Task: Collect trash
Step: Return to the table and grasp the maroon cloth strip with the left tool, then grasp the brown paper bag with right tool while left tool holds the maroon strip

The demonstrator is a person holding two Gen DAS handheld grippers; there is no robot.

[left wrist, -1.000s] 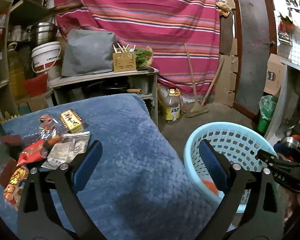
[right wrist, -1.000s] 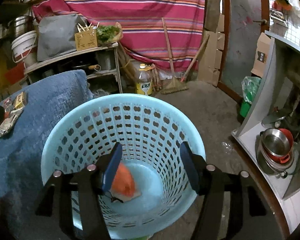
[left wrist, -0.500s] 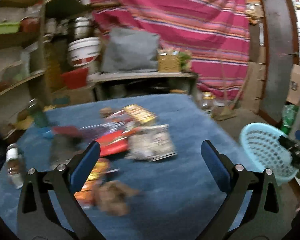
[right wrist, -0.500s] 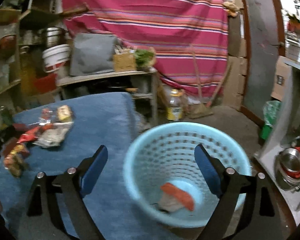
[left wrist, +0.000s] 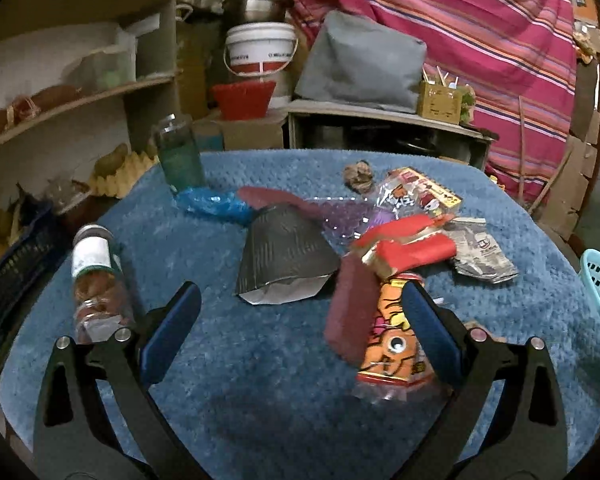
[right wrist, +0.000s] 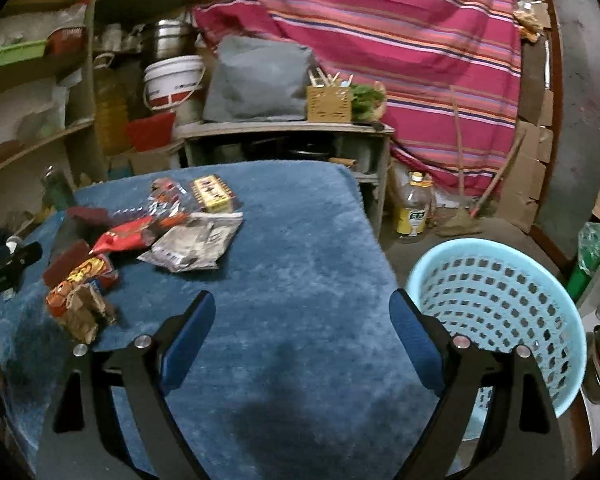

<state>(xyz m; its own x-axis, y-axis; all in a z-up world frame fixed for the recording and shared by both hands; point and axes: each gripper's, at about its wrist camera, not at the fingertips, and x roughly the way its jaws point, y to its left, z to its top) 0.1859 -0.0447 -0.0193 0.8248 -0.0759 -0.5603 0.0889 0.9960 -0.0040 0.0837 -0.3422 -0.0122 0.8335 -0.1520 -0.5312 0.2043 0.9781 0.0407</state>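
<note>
A pile of wrappers lies on the blue-carpeted table (left wrist: 260,360): an orange snack packet (left wrist: 392,340), a dark red wrapper (left wrist: 350,308), a grey-black pouch (left wrist: 284,252) and a red packet (left wrist: 412,248). My left gripper (left wrist: 300,340) is open and empty, low over the table just short of the pile, its right finger beside the orange packet. My right gripper (right wrist: 300,340) is open and empty over the table's bare right part, with the light blue basket (right wrist: 500,304) to its right. The pile shows in the right wrist view (right wrist: 140,240) at the left.
A lying bottle (left wrist: 96,276) and an upright green jar (left wrist: 178,156) stand at the table's left. Shelves (left wrist: 80,92), a white bucket (left wrist: 260,50) and a low bench (right wrist: 288,128) are behind. A yellow oil bottle (right wrist: 414,208) and brooms stand on the floor.
The left gripper swung left from the basket side to face the wrapper pile and came close to it. The right gripper pulled back out of the basket and moved left over the table.
</note>
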